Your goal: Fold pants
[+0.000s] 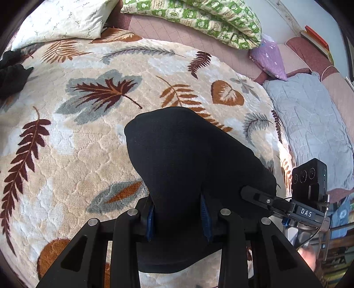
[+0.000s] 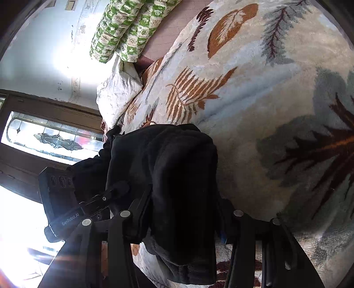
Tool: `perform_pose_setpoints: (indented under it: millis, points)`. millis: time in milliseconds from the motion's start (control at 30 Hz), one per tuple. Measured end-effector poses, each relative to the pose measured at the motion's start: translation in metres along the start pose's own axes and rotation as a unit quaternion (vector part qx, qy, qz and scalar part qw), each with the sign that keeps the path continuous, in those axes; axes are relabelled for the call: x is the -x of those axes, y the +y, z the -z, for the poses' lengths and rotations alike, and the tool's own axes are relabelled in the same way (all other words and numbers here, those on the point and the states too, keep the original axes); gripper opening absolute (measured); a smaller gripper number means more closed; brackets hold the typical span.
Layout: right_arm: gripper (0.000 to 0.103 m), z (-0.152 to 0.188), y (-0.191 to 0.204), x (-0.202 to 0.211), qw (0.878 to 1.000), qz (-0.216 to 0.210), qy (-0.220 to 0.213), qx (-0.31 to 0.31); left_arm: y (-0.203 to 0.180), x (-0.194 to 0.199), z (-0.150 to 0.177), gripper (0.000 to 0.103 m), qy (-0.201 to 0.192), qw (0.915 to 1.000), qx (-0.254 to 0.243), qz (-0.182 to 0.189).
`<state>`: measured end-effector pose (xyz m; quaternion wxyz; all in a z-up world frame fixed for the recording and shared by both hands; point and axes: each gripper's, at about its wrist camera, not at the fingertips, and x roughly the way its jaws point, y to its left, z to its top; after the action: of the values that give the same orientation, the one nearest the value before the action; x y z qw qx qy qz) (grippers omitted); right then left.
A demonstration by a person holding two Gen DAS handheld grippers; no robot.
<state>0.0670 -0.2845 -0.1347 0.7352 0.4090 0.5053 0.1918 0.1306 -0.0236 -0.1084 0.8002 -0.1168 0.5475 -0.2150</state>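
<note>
A bed fills the room here, spread with a plush cream blanket (image 1: 73,150) patterned in brown, rust and grey leaves. At the far left lies a dark heap of clothing (image 1: 12,76) beside a white sprigged pillow (image 1: 64,18); further along the head of the bed sits a rolled green-and-white quilt (image 1: 199,20), then a small purple cushion (image 1: 268,58) and a grey quilted pad (image 1: 309,128) at the right edge. The black pants (image 1: 188,159) are lifted above the blanket, bunched between both tools. The left gripper (image 1: 179,218) has its blue-padded jaws drawn in around a thick fold of the black cloth, pinching it. To its right, the right gripper (image 2: 183,218) is likewise closed on a bulkier wad of the same pants, the fabric draping over and below its fingers, with a stained-glass door panel (image 2: 50,138) behind.
</note>
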Motion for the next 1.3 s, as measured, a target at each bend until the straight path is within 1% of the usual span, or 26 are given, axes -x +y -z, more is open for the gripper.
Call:
perform_pose_setpoints:
  millis: [133,200,333,433,500,533,567,633,667,700,733,767,833,900,967,1033,1100,1167,1200,1267,1300]
  points:
    - [0.048,-0.002,0.018,-0.011,1.000,-0.011,0.005,0.005,0.020,0.025,0.000,0.032,-0.014,0.9996,0.023,0.003]
    - [0.048,-0.004,0.031,-0.022,1.000,-0.019,0.010,0.009,0.032,0.036,-0.001,0.032,-0.022,0.9991,0.035,-0.001]
    - [0.049,-0.008,0.060,-0.052,0.999,-0.025,0.027,0.028,0.065,0.054,-0.006,0.032,-0.033,0.9973,0.061,-0.024]
    - [0.051,-0.012,0.079,-0.080,0.998,-0.011,0.033,0.048,0.092,0.057,-0.009,0.032,-0.029,0.9945,0.079,-0.062]
    - [0.051,-0.015,0.089,-0.095,0.997,0.022,0.027,0.073,0.106,0.053,-0.009,0.033,-0.018,0.9921,0.087,-0.088]
    - [0.051,-0.016,0.093,-0.100,0.995,0.043,0.024,0.091,0.111,0.049,-0.009,0.034,-0.009,0.9918,0.094,-0.086]
    - [0.054,-0.017,0.097,-0.105,0.991,0.074,0.018,0.113,0.117,0.045,-0.007,0.037,0.000,0.9914,0.103,-0.081]
    - [0.065,-0.016,0.100,-0.113,0.980,0.127,0.021,0.152,0.120,0.040,-0.003,0.044,0.004,0.9908,0.106,-0.084]
    - [0.072,-0.016,0.101,-0.114,0.975,0.145,0.019,0.168,0.119,0.040,-0.002,0.052,0.000,0.9907,0.103,-0.089]
    - [0.074,-0.015,0.100,-0.114,0.971,0.156,0.017,0.180,0.117,0.041,-0.001,0.059,-0.005,0.9902,0.100,-0.098]
    - [0.075,-0.015,0.098,-0.112,0.970,0.160,0.016,0.182,0.116,0.042,-0.001,0.062,-0.009,0.9900,0.098,-0.102]
    - [0.075,-0.016,0.096,-0.109,0.971,0.158,0.015,0.176,0.116,0.043,-0.002,0.064,-0.009,0.9903,0.098,-0.099]
    - [0.075,-0.017,0.092,-0.102,0.976,0.151,0.012,0.160,0.118,0.046,-0.002,0.066,-0.007,0.9897,0.105,-0.097]
    - [0.075,-0.015,0.091,-0.094,0.977,0.147,0.009,0.153,0.123,0.053,-0.002,0.066,-0.014,0.9882,0.116,-0.100]
    - [0.078,-0.011,0.096,-0.084,0.977,0.150,-0.001,0.154,0.125,0.063,0.001,0.067,-0.025,0.9863,0.121,-0.110]
    - [0.078,-0.006,0.102,-0.071,0.978,0.142,-0.013,0.152,0.122,0.074,0.010,0.070,-0.027,0.9853,0.117,-0.122]
    - [0.078,0.001,0.107,-0.058,0.980,0.137,-0.016,0.146,0.115,0.086,0.021,0.075,-0.035,0.9837,0.110,-0.137]
    - [0.083,0.012,0.114,-0.049,0.977,0.155,-0.016,0.146,0.106,0.098,0.033,0.079,-0.040,0.9831,0.100,-0.148]
    - [0.085,0.019,0.117,-0.046,0.975,0.162,-0.016,0.149,0.099,0.103,0.040,0.081,-0.047,0.9814,0.095,-0.160]
    - [0.100,0.036,0.122,-0.038,0.973,0.172,-0.016,0.154,0.085,0.108,0.054,0.083,-0.057,0.9783,0.084,-0.181]
    - [0.102,0.045,0.124,-0.034,0.972,0.177,-0.019,0.156,0.078,0.109,0.061,0.083,-0.062,0.9770,0.078,-0.188]
